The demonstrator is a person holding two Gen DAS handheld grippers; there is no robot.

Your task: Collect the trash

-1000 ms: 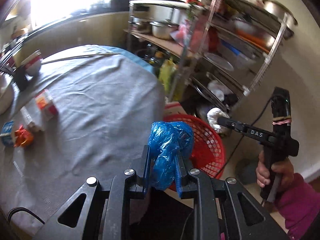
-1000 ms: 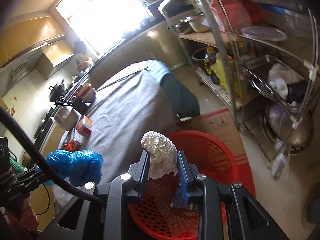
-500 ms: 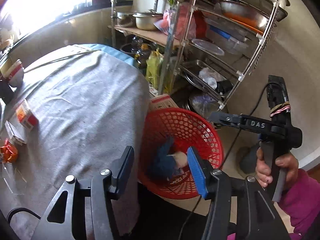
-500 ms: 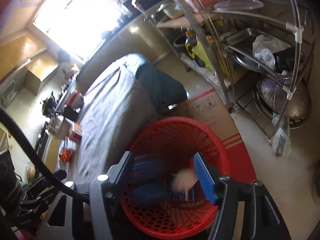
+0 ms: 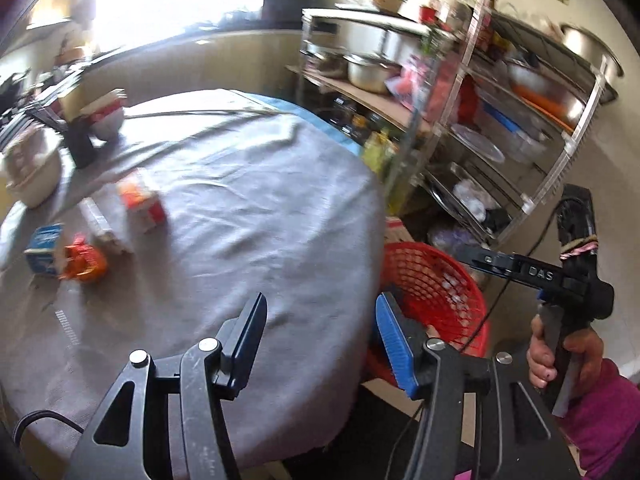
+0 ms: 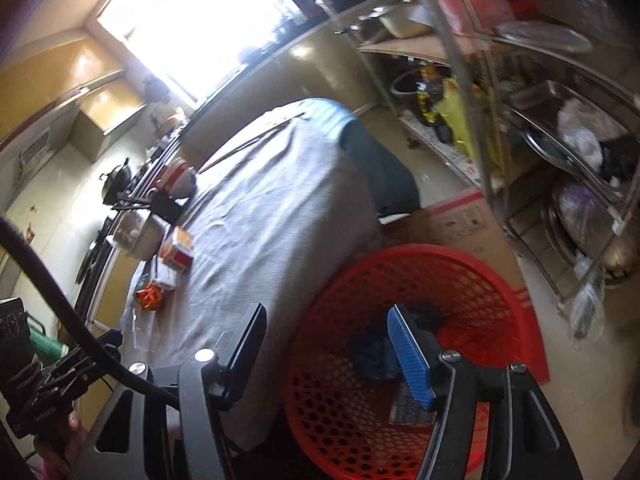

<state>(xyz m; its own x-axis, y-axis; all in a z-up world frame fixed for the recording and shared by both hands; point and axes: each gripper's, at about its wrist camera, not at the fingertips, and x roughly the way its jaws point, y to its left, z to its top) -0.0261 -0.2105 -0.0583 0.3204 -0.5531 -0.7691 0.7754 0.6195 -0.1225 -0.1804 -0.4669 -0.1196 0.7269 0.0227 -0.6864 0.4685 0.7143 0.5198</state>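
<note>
Left gripper (image 5: 320, 336) spread, jaws just opened, nothing between them, over the grey tablecloth (image 5: 240, 208). Right gripper (image 6: 326, 350) likewise spread and empty; its side reads "DAS". Blue bag (image 6: 372, 354) lies in red basket (image 6: 500, 280). Other labels illegible.

We see the red mesh basket (image 6: 472, 280) on the floor just beside the bench, with a crumpled blue bag (image 6: 374, 354) lying inside. On the bench lie an orange wrapper (image 5: 84, 262), a blue carton (image 5: 42, 248) and a red-and-white box (image 5: 142, 202).
</note>
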